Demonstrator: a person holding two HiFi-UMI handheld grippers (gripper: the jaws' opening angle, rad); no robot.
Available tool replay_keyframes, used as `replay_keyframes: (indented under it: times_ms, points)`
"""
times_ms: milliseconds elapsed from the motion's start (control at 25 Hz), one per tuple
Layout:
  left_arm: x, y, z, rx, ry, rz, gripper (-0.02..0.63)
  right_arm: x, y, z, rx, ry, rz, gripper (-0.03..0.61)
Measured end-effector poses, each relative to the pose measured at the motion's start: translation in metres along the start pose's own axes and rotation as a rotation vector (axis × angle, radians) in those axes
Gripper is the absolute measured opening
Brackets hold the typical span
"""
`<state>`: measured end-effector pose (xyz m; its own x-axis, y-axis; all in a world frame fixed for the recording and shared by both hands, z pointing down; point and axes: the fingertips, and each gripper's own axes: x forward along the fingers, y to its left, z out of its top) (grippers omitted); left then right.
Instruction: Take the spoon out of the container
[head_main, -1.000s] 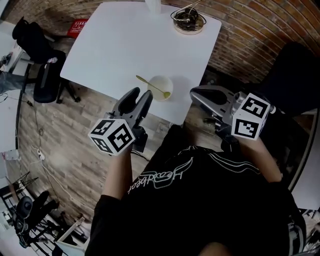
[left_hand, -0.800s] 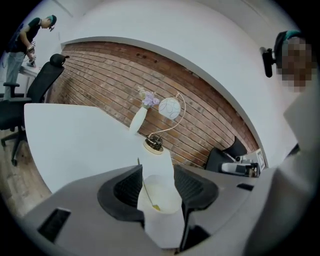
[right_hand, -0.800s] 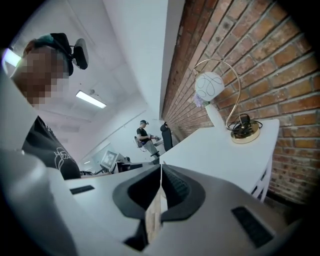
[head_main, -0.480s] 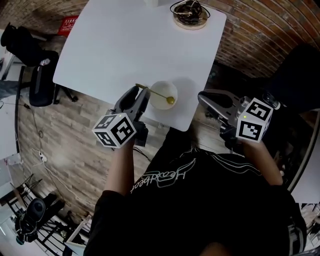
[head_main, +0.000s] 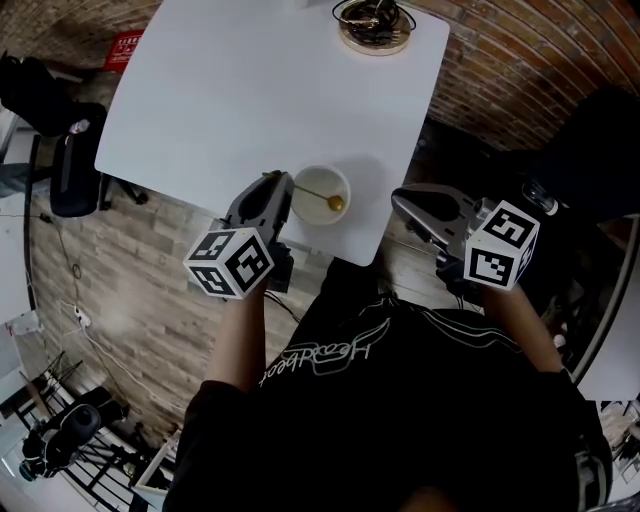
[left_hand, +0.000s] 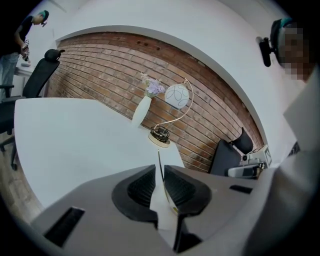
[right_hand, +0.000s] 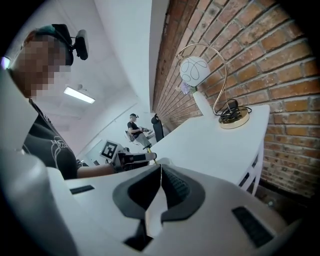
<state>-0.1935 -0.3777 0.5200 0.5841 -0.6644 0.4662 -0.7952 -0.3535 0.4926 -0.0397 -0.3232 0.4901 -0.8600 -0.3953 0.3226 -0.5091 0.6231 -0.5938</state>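
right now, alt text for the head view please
Seen from above, the left gripper is closing its jaws around the handle of a gold spoon that rests in a white container at the near edge of a white table. The right gripper hangs shut beside the table's edge.

Near the 6 o'clock edge of the white table (head_main: 270, 90) sits a pale container (head_main: 345, 183) with a gold spoon (head_main: 314, 194), handle toward 10 o'clock. The left gripper (head_main: 275, 184) is closing its jaws about that handle; the right gripper (head_main: 400, 197) hangs at the container's 3 o'clock
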Motion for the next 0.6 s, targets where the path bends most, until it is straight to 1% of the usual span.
replay_keyframes:
  times_ms: [240, 480, 600]
  points:
    - [-0.002, -0.004, -0.002, 0.005, 0.000, -0.002, 0.021, -0.003, -0.004, -0.006, 0.003, -0.002, -0.004, -0.003]
    - [-0.004, -0.009, 0.000, -0.029, -0.020, -0.015, 0.009, -0.006, -0.004, -0.011, -0.004, 0.001, -0.010, -0.003]
    - [-0.008, -0.014, 0.001, -0.020, -0.038, -0.008, 0.008, -0.010, -0.003, -0.015, -0.024, 0.009, -0.013, -0.003]
